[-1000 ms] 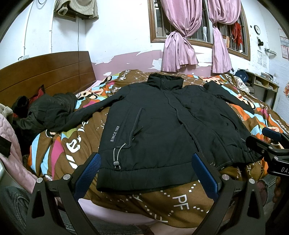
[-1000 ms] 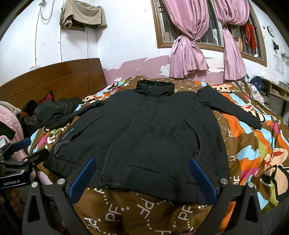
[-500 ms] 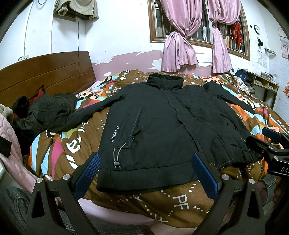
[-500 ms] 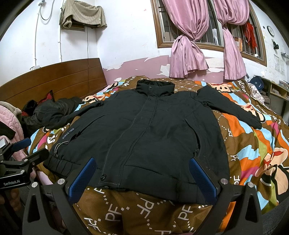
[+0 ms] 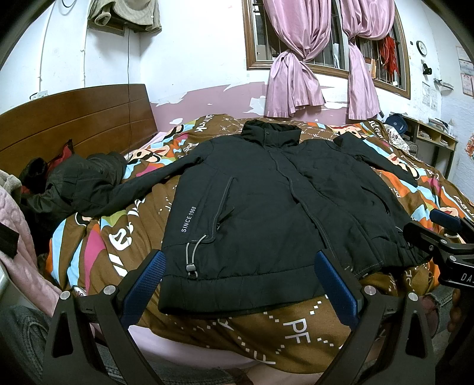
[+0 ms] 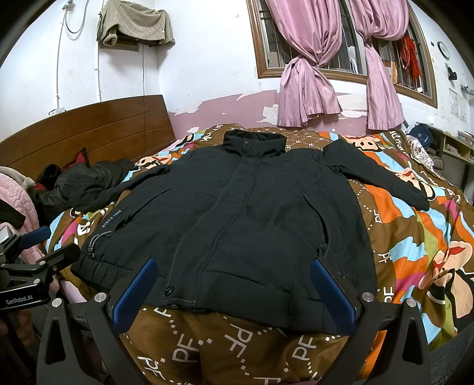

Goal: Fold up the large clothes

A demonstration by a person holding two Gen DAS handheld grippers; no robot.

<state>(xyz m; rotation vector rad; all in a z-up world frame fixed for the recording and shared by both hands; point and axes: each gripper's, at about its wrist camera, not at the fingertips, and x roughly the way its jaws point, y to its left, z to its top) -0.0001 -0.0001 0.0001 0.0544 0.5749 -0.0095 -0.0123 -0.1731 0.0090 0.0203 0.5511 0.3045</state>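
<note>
Tongs first: left gripper (image 5: 240, 284) spread wide, blue pads (image 5: 142, 285) apart and pinching nothing, poised just short of the hem of the black jacket (image 5: 251, 207); right gripper (image 6: 234, 288) likewise spread, empty, blue-padded fingers (image 6: 333, 291) framing the hem from the near side without touching it that can be made out. Beside the left tongs, at the right edge of their view, the other tool's black body; beside the right tongs, at the left edge, its partner with a "GenRobot.AI" label. Directly beyond both pairs of fingers, jacket front-up and flat on a brown cartoon-print quilt (image 6: 408, 237), front closed, hem nearest, collar (image 6: 251, 142) farthest. Past the left finger of the left tongs, a drawcord with toggle (image 5: 192, 257) and white "SINCE 1968" lettering (image 5: 189, 219). Left sleeve stretched away leftward toward a dark crumpled garment (image 5: 80, 183); right sleeve (image 6: 376, 174) laid out rightward across the quilt. Farther left, pink quilted fabric (image 6: 20, 192) at the bed edge. Beyond the collar, wooden headboard (image 5: 74, 118) to the left, peeling pink-and-white wall, knotted pink curtains (image 6: 308, 74) on a barred window, and a beige cloth (image 6: 133, 26) draped high on the wall.
</note>
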